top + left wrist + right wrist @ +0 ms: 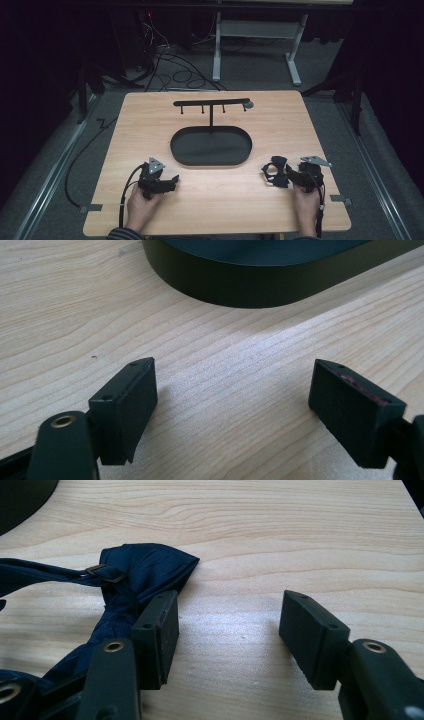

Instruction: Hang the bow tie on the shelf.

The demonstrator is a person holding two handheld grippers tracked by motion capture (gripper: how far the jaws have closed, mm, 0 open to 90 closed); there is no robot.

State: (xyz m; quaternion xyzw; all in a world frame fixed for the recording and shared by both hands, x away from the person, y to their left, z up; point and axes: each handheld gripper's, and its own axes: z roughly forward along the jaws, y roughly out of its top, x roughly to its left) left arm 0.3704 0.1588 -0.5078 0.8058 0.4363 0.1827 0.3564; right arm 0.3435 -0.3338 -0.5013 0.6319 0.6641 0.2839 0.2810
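On the wooden worktop [150,120], a black oval tray [211,146] with a hook stand [211,104] sits near the centre. The left gripper [232,400] rests released near the front-left corner. The right gripper [227,635] rests released toward the front-right corner, a navy bow tie [135,575] just beside one jaw.

On the light wooden counter [150,120] a black oval metal tray [210,146] with a hooked T-shaped rack [211,104] stands centrally; a dark crumpled bow tie [274,171] lies just beside the right claw [290,175], with the left claw [172,181] well apart.

Bow tie [275,171] right of tray [211,146]
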